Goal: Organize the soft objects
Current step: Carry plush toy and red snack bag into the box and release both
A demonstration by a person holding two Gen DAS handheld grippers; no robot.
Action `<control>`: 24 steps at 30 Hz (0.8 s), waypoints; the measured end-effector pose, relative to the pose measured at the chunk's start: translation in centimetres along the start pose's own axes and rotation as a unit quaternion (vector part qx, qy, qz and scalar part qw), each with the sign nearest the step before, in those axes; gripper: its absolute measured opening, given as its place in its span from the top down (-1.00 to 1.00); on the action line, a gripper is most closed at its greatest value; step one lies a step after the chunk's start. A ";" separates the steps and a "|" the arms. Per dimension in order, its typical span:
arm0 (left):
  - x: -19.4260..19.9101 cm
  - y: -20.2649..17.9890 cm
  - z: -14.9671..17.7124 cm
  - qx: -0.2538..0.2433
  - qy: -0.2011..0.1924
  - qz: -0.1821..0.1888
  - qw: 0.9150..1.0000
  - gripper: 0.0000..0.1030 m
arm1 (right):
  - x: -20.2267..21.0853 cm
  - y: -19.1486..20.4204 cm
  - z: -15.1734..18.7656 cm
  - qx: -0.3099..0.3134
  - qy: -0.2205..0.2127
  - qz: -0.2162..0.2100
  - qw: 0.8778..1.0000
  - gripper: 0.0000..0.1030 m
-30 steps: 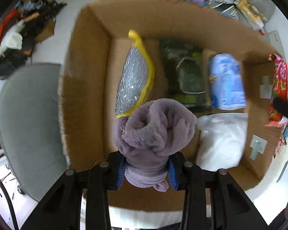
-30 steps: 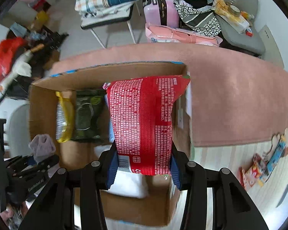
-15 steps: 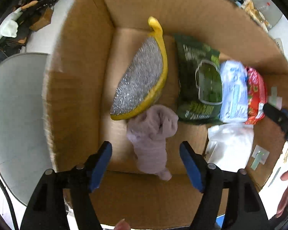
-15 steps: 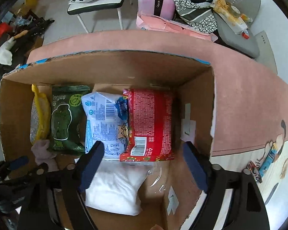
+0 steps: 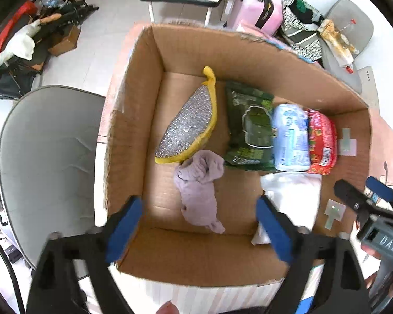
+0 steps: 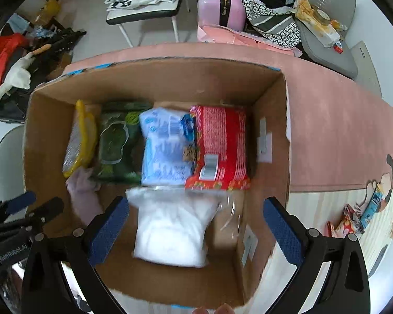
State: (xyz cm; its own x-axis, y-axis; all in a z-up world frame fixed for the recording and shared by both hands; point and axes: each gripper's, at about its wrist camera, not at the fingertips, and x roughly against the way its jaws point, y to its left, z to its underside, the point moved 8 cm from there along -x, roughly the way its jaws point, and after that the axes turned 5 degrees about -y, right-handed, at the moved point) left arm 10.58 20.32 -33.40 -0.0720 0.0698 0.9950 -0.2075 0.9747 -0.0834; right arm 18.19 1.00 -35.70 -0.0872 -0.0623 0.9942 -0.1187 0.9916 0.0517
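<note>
Cardboard box [image 5: 249,52] holds 6 soft things: 1 yellow-rimmed scouring pad [image 5: 188,128], 1 green packet [image 5: 251,128], 1 pale blue pack [image 5: 290,136], 1 red packet [image 6: 220,144], 1 white bag [image 6: 170,230] and 1 lilac cloth [image 5: 199,193]. Both grippers' jaws have just been opening and stand wide, holding nothing: left gripper [image 5: 197,231] above the cloth, right gripper [image 6: 196,231] above the white bag. Only the right view shows the pink tabletop [image 6: 335,130] fully; the left shows the whole cloth.

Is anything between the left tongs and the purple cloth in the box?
Nothing visible. The left tongs hang open straight above the purple cloth, which lies loose on the floor of the cardboard box, touching only the yellow scrubber.
</note>
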 end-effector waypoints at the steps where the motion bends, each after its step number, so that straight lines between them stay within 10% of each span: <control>1: 0.5 -0.7 0.0 -0.002 -0.006 -0.002 1.000 -0.84 | 0.5 0.1 0.5 -0.001 -0.003 -0.003 1.000 -1.00; 24: 12.6 -4.5 6.4 -0.038 -0.160 -0.032 0.986 -0.93 | 14.5 -2.4 11.0 -0.007 -0.125 -0.031 0.992 -1.00</control>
State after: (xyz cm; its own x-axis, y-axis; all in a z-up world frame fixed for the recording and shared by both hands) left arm 4.40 15.43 -20.85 -0.3685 -0.0520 0.9282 -0.1485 0.9889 -0.0036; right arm 6.38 -3.57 -22.48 -0.3236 -0.1474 0.9347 -0.1174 0.9864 0.1149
